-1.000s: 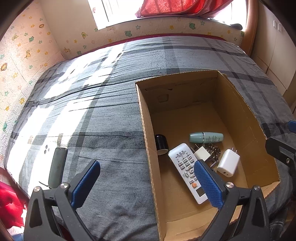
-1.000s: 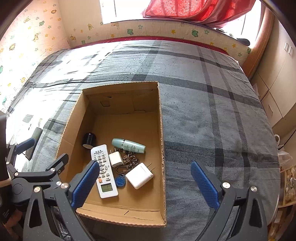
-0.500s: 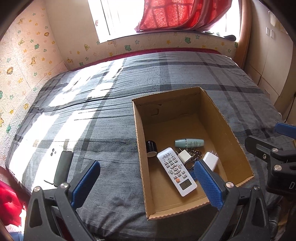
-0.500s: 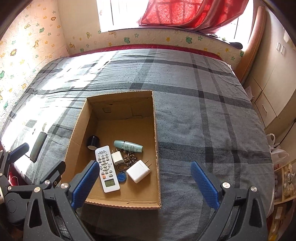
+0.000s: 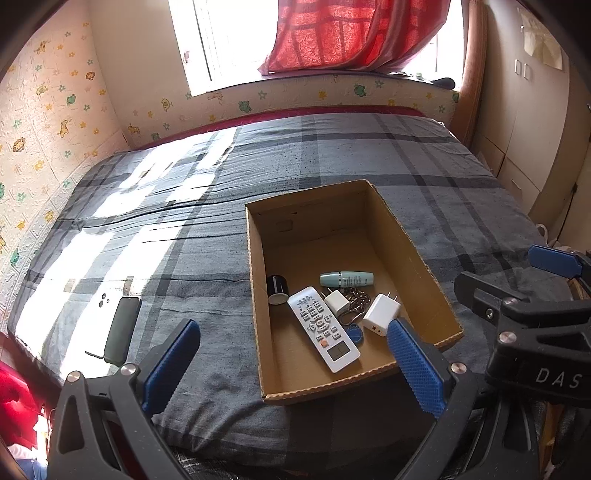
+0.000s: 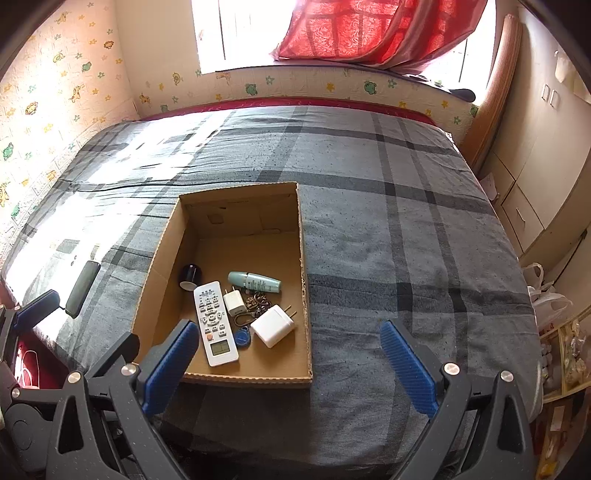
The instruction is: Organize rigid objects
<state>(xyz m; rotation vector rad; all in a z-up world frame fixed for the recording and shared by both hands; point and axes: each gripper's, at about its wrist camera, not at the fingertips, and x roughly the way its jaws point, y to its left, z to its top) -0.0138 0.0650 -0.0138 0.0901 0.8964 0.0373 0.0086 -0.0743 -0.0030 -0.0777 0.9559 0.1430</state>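
An open cardboard box [image 5: 402, 236] [image 6: 302, 258] lies on the bed. In it are a white remote [image 5: 323, 328] [image 6: 215, 323], two white plug adapters [image 5: 380, 314] [image 6: 272, 325], a teal tube [image 5: 346, 279] [image 6: 254, 282], a black cap [image 5: 277, 288] [image 6: 190, 275] and keys with a blue fob [image 5: 355, 335] [image 6: 242, 336]. A dark phone [image 5: 122, 330] [image 6: 82, 283] lies on the bed left of the box. My left gripper [image 5: 291, 365] is open and empty, near the bed's front edge. My right gripper [image 6: 288, 365] is open and empty, at the box's near right.
The grey plaid bed [image 6: 388, 229] runs to a padded cartoon wall [image 5: 40, 133] at left and back. Cupboards [image 6: 543, 155] stand at the right. A red curtain [image 5: 347, 33] hangs at the window. Bags and shelves [image 6: 554, 332] sit at the bed's right.
Both grippers have pulled back and up from the box, so more of the bed and room shows. Nothing in the box has moved. Both stay open.
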